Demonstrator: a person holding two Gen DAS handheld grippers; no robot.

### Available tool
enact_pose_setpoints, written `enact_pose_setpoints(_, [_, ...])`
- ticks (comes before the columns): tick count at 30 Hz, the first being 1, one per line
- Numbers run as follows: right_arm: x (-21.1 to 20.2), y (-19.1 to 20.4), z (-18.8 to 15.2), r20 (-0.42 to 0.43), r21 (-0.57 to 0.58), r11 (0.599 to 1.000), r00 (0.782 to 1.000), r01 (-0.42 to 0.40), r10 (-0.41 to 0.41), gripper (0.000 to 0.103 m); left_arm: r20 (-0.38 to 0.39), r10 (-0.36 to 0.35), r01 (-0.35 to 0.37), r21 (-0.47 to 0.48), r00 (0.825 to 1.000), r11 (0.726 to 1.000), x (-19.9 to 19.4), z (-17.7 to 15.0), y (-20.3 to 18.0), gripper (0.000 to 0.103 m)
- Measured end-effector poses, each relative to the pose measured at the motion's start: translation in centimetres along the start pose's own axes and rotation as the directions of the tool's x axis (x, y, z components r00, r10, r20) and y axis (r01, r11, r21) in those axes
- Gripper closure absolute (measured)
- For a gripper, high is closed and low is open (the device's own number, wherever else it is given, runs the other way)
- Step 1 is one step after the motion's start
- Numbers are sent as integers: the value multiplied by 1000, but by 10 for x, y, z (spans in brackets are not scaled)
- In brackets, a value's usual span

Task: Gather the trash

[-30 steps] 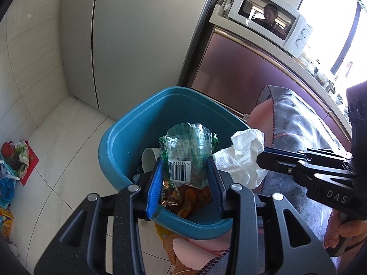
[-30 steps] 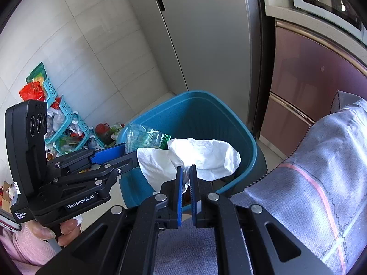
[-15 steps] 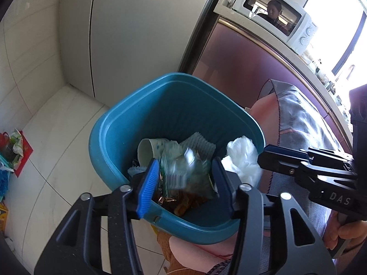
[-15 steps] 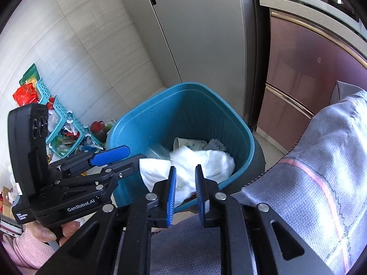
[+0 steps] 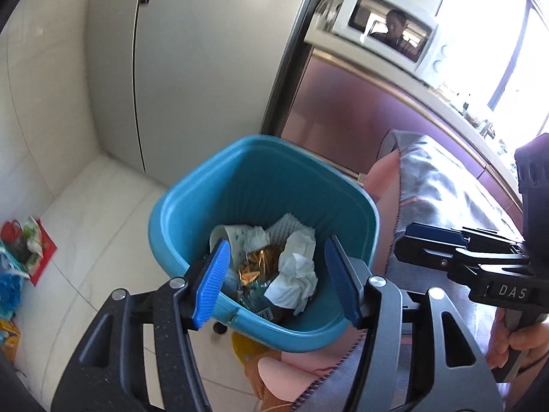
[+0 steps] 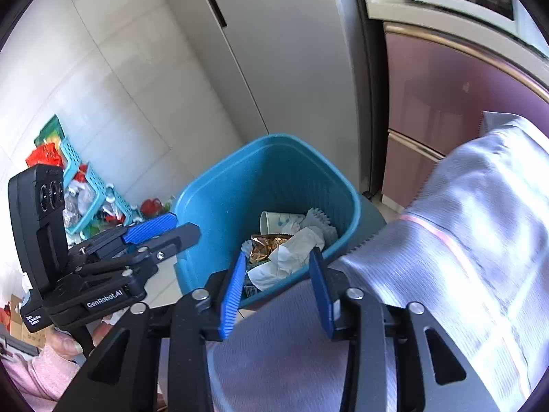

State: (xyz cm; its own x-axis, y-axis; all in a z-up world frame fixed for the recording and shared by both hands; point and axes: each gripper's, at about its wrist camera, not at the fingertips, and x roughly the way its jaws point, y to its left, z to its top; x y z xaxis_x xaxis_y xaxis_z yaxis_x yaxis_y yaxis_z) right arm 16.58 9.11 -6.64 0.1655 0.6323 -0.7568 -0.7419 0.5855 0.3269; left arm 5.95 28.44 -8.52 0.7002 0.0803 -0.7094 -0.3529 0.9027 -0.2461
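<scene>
- The blue bin (image 5: 260,185) is the reference landmark. It stands on the pale tiled floor (image 5: 96,213), in front of the grey refrigerator (image 5: 206,51).
- Left gripper (image 5: 278,281): positioned above the near rim of the bin and pointing down into it. Its jaws have just been opening and now stand wide apart. Nothing is between the blue pads (image 5: 211,285).
- Right gripper (image 6: 278,290): positioned over the near rim of the bin, beside the left gripper. Its jaws have just been opening and now stand apart. Nothing is clamped between them.
- White tissue (image 5: 295,274): crumpled, lying inside the bin on top of the other trash, toward the near wall.
- Gold foil wrapper (image 5: 257,264): inside the bin, touching the tissue on its left side.
- Paper cup (image 5: 230,237): inside the bin, on its side, behind the foil wrapper.
- Clear plastic wrapper (image 5: 257,292): inside the bin, low against the near wall, partly covered by the tissue.
- Grey cloth (image 6: 463,240): draped over a surface just right of the bin, reaching the bin's near right rim.
- Turquoise basket (image 6: 82,178): on the floor well to the left of the bin, with colourful packets around it.
- Microwave (image 5: 387,31): on the counter above and right of the bin, over the maroon cabinet (image 5: 360,120).
- A hand (image 5: 521,340) grasps the right gripper's handle, right of the bin.
</scene>
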Motion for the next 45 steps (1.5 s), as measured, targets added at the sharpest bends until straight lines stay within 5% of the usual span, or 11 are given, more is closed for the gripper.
enact_pose_setpoints(3, [-19, -2, -5, 54, 6, 1000, 999, 4, -4, 48, 43, 0, -1, 36, 999, 999, -16, 1, -12, 35])
enact_pose_setpoints(10, [-74, -4, -27, 185, 41, 999, 982, 27, -34, 37, 137, -3, -14, 122, 991, 992, -53, -8, -53, 9])
enact_pose_setpoints(16, [-123, -9, -59, 303, 89, 992, 946, 89, -112, 22, 210, -39, -2, 193, 977, 981, -75, -19, -96, 6])
enact_pose_setpoints(26, [-201, -31, -136, 439, 231, 932, 824, 281, -357, 11, 267, -120, 38, 294, 956, 955, -85, -36, -170, 6])
enact_pose_setpoints(39, [-261, -66, -199, 499, 430, 797, 624, 423, -601, 7, 300, -240, 113, 386, 923, 916, -90, -55, -256, 6])
enact_pose_setpoints(45, [-273, -69, -214, 501, 471, 764, 579, 441, -643, 7, 296, -269, 127, 424, 917, 897, -90, -64, -280, 6])
